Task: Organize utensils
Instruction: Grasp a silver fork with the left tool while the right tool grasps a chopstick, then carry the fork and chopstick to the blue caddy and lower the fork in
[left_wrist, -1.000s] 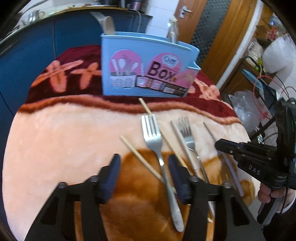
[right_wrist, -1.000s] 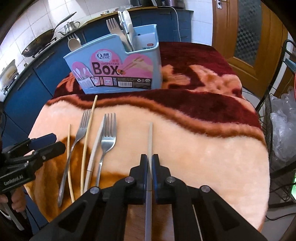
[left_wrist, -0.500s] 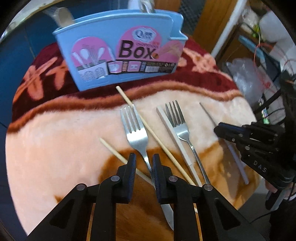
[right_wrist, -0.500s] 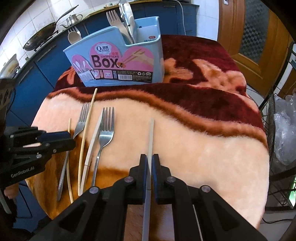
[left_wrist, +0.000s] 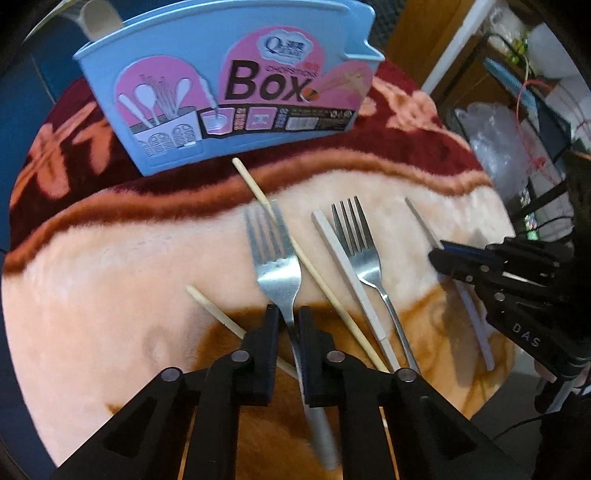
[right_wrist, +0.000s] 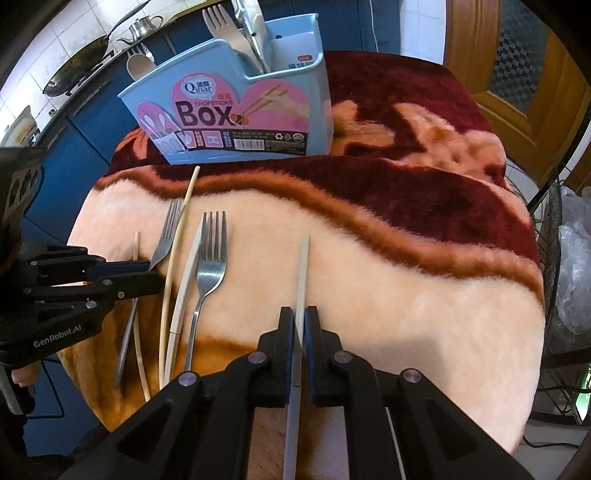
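Observation:
My left gripper (left_wrist: 288, 317) is shut on the neck of a steel fork (left_wrist: 275, 258) that lies on the blanket, tines toward the blue utensil box (left_wrist: 229, 92). My right gripper (right_wrist: 300, 317) is shut on a pale grey chopstick (right_wrist: 303, 266) that points at the box (right_wrist: 236, 110). Between the two lie a second fork (right_wrist: 212, 266), a white chopstick (right_wrist: 188, 269) and a long wooden chopstick (right_wrist: 177, 251). A shorter wooden chopstick (left_wrist: 218, 314) passes under my left fingers. The box holds a fork, spoons and other utensils.
A plush peach and maroon blanket (right_wrist: 406, 295) covers the table; its edge drops off at the near side and on the right. A wire rack with plastic bags (right_wrist: 569, 280) stands to the right. A wok (right_wrist: 74, 70) sits on the blue counter behind.
My left gripper moved forward over the fork and its jaws closed from wide apart onto the fork's neck. The right gripper stayed shut on the grey chopstick, nearly still.

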